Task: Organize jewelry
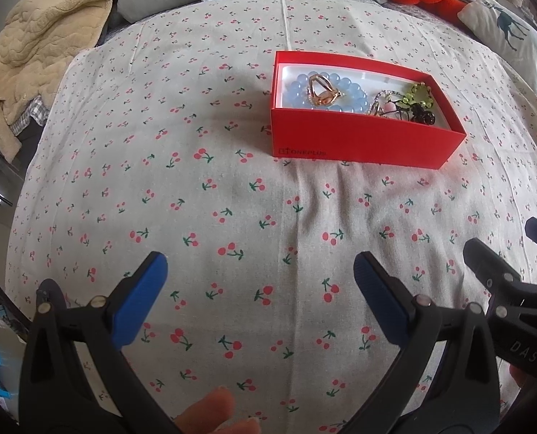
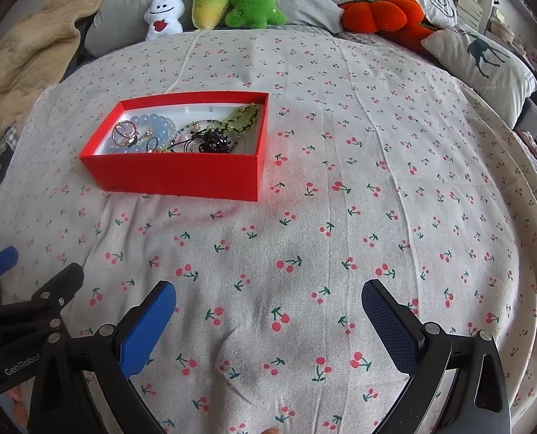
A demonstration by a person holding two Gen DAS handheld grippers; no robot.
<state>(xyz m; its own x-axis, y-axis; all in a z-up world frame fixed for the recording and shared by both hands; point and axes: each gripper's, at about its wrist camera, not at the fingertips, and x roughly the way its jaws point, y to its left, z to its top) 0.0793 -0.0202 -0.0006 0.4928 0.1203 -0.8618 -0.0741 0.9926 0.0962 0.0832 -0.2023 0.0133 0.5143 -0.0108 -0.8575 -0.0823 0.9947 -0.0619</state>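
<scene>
A: Nearest the lens, left tongs (image 1: pixel 259 291): blue pads spread wide, nothing between them, over bare cherry-print bedspread (image 1: pixel 196 188). A fingertip shows at the bottom edge.

B: Right tongs (image 2: pixel 268 311)?

A: Same. Spread apart, empty, low over the bed, just beside the left pair.

B: Where is the jewelry?

A: All in the red box (image 1: pixel 362 141), far of both tongs. From the left wrist it lies ahead and to the right; from the right wrist, ahead and to the left (image 2: pixel 181 177). So it sits roughly between the two.

B: Long axis?

A: Runs left to right, slightly skewed, long wall facing us.

B: Contents?

A: Blue bead bracelet (image 1: pixel 297 88) with a gold ring (image 1: pixel 321 90) at the left end; green and black tangle (image 1: pixel 418 103) at the right. Nothing loose on the bedspread.

B: Nearer arm?

A: Cannot call it; about even. My guess: little left to do.
</scene>
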